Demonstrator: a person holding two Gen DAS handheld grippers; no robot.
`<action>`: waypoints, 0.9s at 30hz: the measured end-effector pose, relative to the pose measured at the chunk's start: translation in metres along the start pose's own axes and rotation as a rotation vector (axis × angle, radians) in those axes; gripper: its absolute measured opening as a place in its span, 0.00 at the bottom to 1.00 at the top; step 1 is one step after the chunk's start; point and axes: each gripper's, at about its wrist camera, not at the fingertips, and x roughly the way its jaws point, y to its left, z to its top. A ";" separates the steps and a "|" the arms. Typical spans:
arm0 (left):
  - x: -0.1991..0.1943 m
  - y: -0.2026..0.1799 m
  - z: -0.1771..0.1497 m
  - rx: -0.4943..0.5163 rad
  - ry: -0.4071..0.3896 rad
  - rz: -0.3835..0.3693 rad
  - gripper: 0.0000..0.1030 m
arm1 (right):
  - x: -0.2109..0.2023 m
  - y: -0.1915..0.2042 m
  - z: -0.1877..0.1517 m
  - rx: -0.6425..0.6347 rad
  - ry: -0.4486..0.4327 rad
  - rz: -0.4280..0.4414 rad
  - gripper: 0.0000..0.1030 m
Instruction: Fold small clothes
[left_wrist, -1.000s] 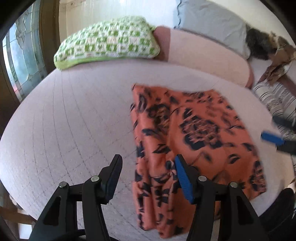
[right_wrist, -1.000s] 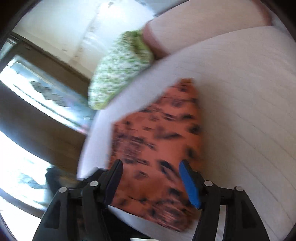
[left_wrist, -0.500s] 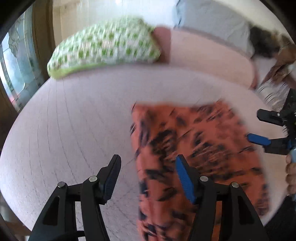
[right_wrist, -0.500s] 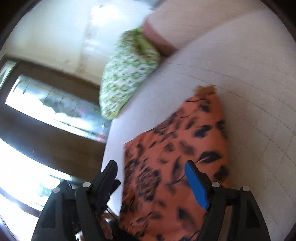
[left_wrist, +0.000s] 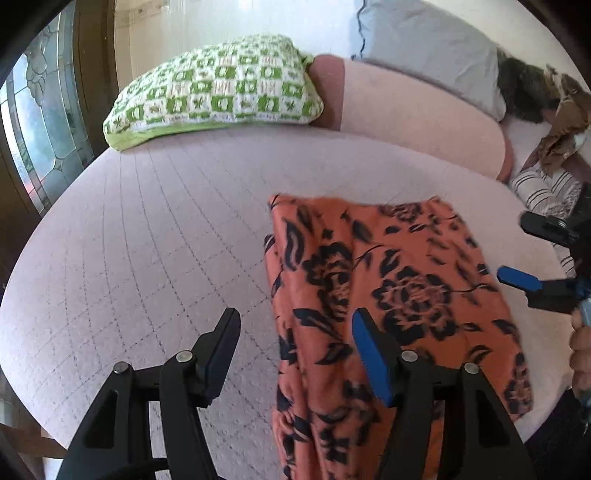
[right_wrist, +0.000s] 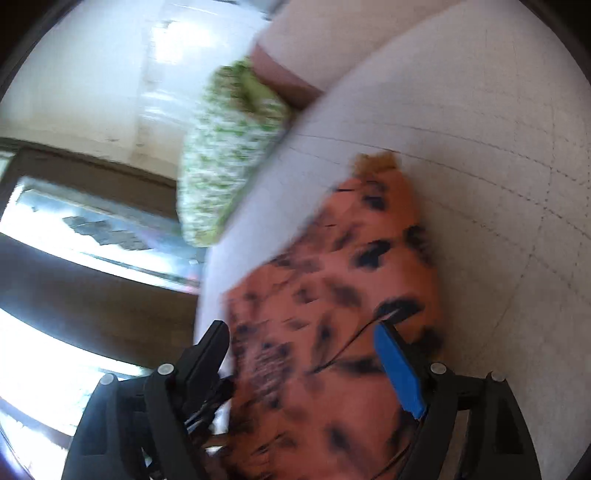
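**Orange garment folded on the bed, both tongs spread above it**

Cloth first: an orange garment with a dark floral print (left_wrist: 388, 295) lies folded into a rough rectangle on the pale pink quilted bedcover (left_wrist: 147, 240), its near end hanging over the edge of the bed. It sits right of centre in the left wrist view, well apart from the green-and-white checked crochet pillow (left_wrist: 218, 88) at the head of the bed.

The left gripper (left_wrist: 291, 350) hangs above the garment's left edge with its jaws apart. One finger is over bare bedcover, the blue-padded one over the print, and neither presses the cloth.

The right gripper (right_wrist: 303, 354) shows its jaws spread wide; they have just been opening. The garment lies below the gap, but the pads are not pressing on it. In the left wrist view this gripper reaches in from the right edge, beside the garment's far side, with part of a hand (left_wrist: 580, 350) behind it.

A grey pillow (left_wrist: 424, 44) and a striped cloth (left_wrist: 543, 188) lie further back.
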 end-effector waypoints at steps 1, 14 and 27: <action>-0.005 -0.002 -0.001 -0.002 -0.011 -0.007 0.62 | -0.008 0.007 -0.007 -0.019 -0.007 0.001 0.81; -0.030 -0.023 -0.009 0.006 -0.018 -0.025 0.62 | -0.010 0.012 -0.053 -0.059 0.012 -0.003 0.84; -0.029 -0.022 -0.031 -0.034 -0.004 -0.005 0.62 | -0.081 0.000 -0.121 -0.018 -0.059 0.025 0.84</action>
